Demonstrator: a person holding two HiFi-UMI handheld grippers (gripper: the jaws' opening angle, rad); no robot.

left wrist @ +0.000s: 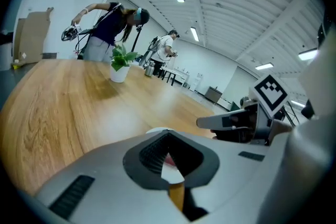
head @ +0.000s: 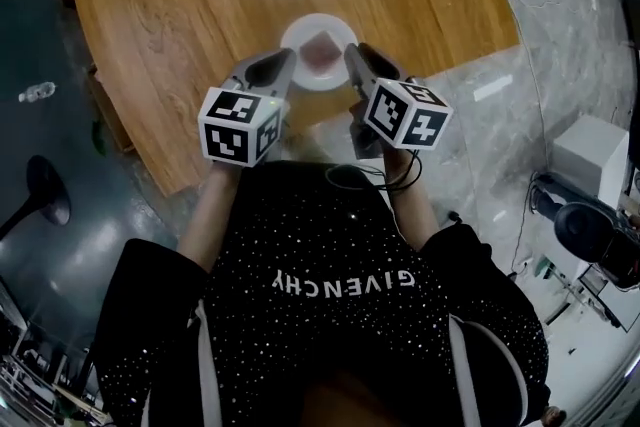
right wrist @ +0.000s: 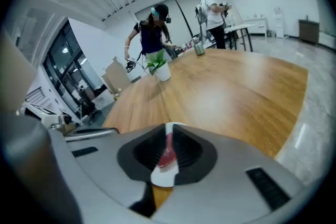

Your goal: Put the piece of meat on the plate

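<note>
A white plate (head: pixel 300 75) sits on the wooden table (head: pixel 180 5) near its front edge, with the pinkish-red piece of meat (head: pixel 322 48) lying on it. My left gripper (head: pixel 272 69) hangs just left of the plate and my right gripper (head: pixel 358 65) just right of it, both above the table. In the left gripper view the jaws (left wrist: pixel 167 132) meet at the tips, empty; plate (left wrist: pixel 174 177) and meat (left wrist: pixel 169 161) show through the hollow. The right gripper (right wrist: pixel 169 127) shows a narrow slit with nothing in it; the meat (right wrist: pixel 167 157) and plate (right wrist: pixel 164 177) lie below.
A potted plant (left wrist: pixel 121 65) stands far back on the table. Two people work beyond it, one bent over (left wrist: pixel 107 26), one at another table (right wrist: pixel 212 8). The table's curved edge (head: pixel 440 65) meets grey floor; white equipment (head: pixel 590 150) stands at the right.
</note>
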